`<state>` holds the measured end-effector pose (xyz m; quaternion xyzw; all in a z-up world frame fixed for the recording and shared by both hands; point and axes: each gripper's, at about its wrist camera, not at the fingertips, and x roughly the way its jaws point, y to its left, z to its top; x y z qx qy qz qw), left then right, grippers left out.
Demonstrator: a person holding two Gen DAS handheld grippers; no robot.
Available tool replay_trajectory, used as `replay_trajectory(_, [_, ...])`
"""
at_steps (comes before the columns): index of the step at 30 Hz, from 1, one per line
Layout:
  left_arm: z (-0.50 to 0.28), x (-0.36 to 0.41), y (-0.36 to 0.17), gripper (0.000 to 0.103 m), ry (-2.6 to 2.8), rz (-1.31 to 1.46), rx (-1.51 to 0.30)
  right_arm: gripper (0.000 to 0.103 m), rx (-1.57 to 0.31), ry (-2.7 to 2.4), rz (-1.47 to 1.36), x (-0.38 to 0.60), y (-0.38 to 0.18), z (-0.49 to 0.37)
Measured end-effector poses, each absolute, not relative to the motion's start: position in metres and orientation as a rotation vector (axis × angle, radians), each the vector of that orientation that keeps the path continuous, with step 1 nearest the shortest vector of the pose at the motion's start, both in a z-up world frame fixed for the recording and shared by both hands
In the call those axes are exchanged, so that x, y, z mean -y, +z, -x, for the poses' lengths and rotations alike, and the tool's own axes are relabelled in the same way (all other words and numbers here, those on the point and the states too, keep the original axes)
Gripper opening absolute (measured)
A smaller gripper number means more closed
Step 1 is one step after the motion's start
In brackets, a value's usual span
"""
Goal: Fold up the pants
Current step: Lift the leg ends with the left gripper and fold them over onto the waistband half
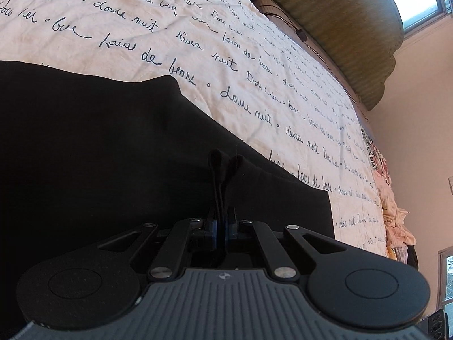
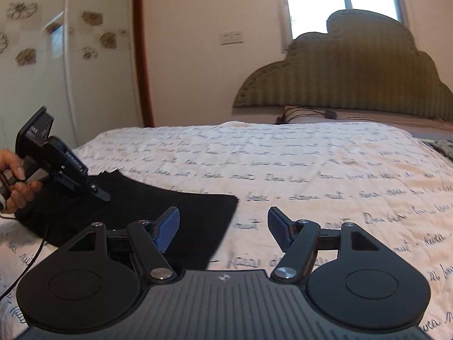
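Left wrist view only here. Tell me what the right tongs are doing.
Observer: The right tongs are open, with nothing between them.
Operator: Give me their place.
Observer: They sit at the pants' near corner, one finger over the black cloth and the other over the sheet.
Operator: Now tell me how that corner lies.
Observer: It lies flat on the sheet. From this side, the left tongs reach onto the pants' far end, and a hand grips their handle.
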<state>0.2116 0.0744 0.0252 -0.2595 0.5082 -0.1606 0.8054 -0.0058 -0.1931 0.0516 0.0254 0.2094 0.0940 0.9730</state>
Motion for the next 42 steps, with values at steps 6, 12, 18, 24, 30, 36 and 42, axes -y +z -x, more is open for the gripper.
replay_trajectory(6, [-0.213, -0.07, 0.012, 0.019, -0.355, 0.495, -1.099, 0.069, -0.465, 0.227, -0.03, 0.171, 0.051, 0.0])
replay_trajectory(12, [-0.179, -0.081, 0.04, 0.056, -0.289, 0.37, -0.967, 0.069, -0.478, 0.292, -0.014, 0.152, 0.057, -0.013])
replay_trajectory(18, [-0.119, -0.087, 0.063, 0.066, -0.238, 0.249, -0.769, 0.069, -0.518, 0.333, 0.009, 0.135, 0.058, -0.059])
replay_trajectory(24, [-0.127, -0.077, 0.065, 0.068, -0.499, 0.538, -0.65, 0.069, -0.645, 0.333, -0.185, 0.139, 0.043, -0.09])
replay_trajectory(30, [-0.186, -0.055, 0.007, 0.067, -0.495, 0.664, -0.884, 0.074, -0.759, 0.307, -0.269, 0.147, 0.015, -0.076])
replay_trajectory(36, [-0.206, -0.083, -0.026, 0.027, -0.441, 0.757, -0.938, 0.075, -0.738, 0.34, -0.173, 0.14, -0.005, -0.062])
replay_trajectory(42, [-0.177, -0.102, -0.01, 0.036, -0.419, 0.783, -0.902, 0.075, -0.546, 0.221, -0.043, 0.148, 0.031, -0.022])
